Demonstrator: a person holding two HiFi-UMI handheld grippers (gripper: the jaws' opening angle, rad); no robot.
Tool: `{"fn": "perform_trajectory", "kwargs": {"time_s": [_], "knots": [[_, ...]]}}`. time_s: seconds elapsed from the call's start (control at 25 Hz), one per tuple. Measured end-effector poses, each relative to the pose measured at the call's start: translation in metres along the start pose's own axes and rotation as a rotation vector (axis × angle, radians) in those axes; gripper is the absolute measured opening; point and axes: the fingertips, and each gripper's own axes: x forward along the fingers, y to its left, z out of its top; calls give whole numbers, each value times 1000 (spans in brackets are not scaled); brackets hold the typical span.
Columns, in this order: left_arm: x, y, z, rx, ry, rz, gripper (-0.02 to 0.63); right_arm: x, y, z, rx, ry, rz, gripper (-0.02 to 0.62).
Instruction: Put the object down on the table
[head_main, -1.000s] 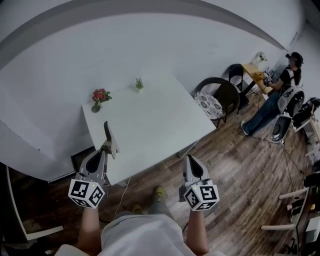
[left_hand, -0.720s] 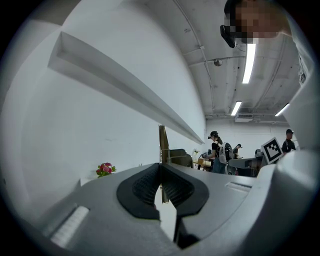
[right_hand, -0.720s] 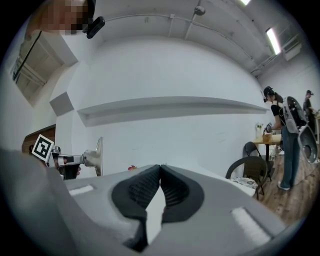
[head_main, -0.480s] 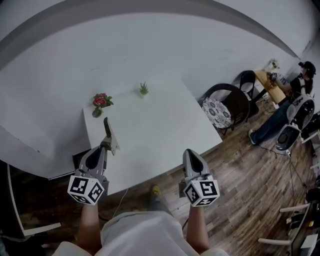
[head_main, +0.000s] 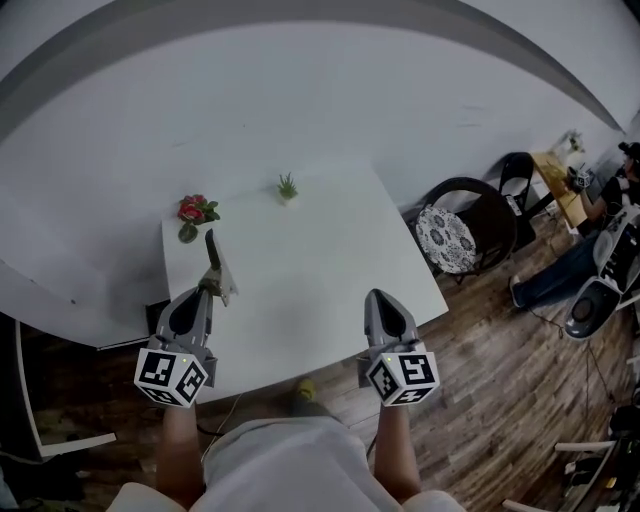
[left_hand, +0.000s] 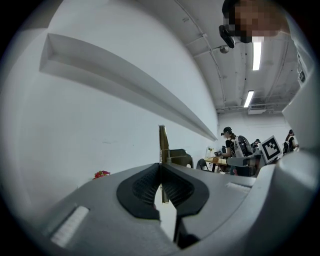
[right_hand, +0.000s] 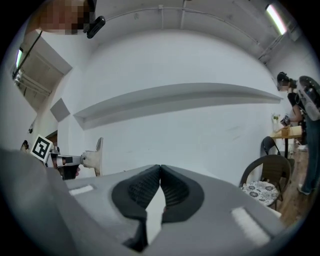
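My left gripper (head_main: 207, 290) is shut on a flat-bladed hand tool (head_main: 217, 270) that has a dark narrow end and a pale metal blade. It holds the tool above the left part of the white table (head_main: 310, 260). In the left gripper view the tool (left_hand: 163, 145) stands edge-on and upright between the closed pads. The right gripper view shows its blade (right_hand: 98, 156) at the left. My right gripper (head_main: 386, 300) is shut with nothing in it, over the table's near edge, level with the left one.
A red flower in a small vase (head_main: 193, 212) and a small green plant (head_main: 287, 186) stand at the table's far side by the white wall. To the right, on the wooden floor, are a dark chair with a patterned cushion (head_main: 455, 235) and a seated person (head_main: 585, 265).
Both grippers have come forward from the table's near edge to over it, the left still clamped on the tool. The table now lies closer below, and the seated person has slid toward the right edge.
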Motion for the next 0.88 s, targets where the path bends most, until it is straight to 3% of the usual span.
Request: {"fn": "perform_trajectory", "kwargs": {"time_s": [0.44,0.88], "knots": [[39,-19,-3,43,9,40,14,34,-39,-3,21,2,56,3],[66,-30,-13,150,61,63,14,55,-57,-9,44,0,88,3]]}}
